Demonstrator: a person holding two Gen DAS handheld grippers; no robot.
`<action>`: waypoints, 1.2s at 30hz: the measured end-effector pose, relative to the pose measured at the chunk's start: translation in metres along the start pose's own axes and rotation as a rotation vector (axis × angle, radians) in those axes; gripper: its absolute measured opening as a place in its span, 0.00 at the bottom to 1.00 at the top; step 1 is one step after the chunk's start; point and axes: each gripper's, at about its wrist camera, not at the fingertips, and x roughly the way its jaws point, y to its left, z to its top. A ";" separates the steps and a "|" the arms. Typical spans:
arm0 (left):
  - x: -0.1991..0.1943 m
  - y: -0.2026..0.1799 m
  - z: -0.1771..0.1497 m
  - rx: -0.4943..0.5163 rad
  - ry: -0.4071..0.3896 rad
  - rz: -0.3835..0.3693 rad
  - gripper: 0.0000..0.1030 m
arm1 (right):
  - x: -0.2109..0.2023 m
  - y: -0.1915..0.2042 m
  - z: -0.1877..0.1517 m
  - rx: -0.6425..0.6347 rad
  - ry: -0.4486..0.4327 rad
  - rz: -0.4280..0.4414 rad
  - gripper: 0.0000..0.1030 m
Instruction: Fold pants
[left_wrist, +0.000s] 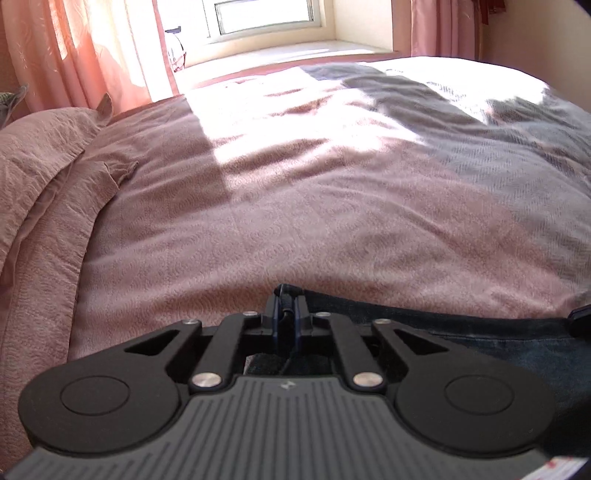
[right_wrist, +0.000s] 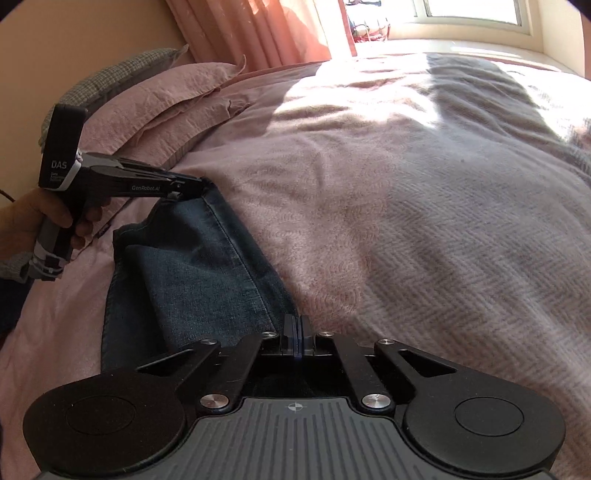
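Gripping one end of a pair of dark blue denim pants (right_wrist: 192, 266), two handheld grippers work over a bed (right_wrist: 388, 229) covered with a pink and grey blanket. The left gripper (right_wrist: 201, 184), held in a person's hand (right_wrist: 48, 221), has its jaws closed on one corner of the denim's edge, seen from the side in the right wrist view. In its own view, the left gripper's (left_wrist: 286, 314) jaws are pressed together with dark fabric pinched between them. The right gripper (right_wrist: 297, 325) sits at the other corner of the same edge; its jaws are drawn nearly together, and the denim runs right up to them, so it appears to be holding the cloth, though the pinch itself is hard to make out.

The pants lie on the near side of the bed, with the held edge stretched between the two grippers and raised off the blanket. Beneath this edge, another layer of denim is visible, so at least one fold seems to be under way. The bundle looks loose and uneven rather than finished. Laying the held edge down flat, smoothing it, and possibly folding again appear to remain.

No containers appear in either view. Pink pillows (right_wrist: 159, 103) rest at the head of the bed, and pink curtains (left_wrist: 81, 48) hang beside a sunlit window (left_wrist: 264, 14).
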 end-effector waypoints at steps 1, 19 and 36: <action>-0.003 0.004 0.003 -0.026 -0.032 0.003 0.06 | -0.004 -0.001 0.001 0.003 -0.035 -0.015 0.00; -0.007 -0.031 -0.026 0.180 0.078 -0.017 0.12 | -0.073 0.028 -0.034 0.052 -0.115 -0.287 0.28; -0.225 -0.076 -0.127 -0.178 0.178 -0.003 0.24 | -0.243 0.086 -0.209 0.353 0.113 -0.608 0.29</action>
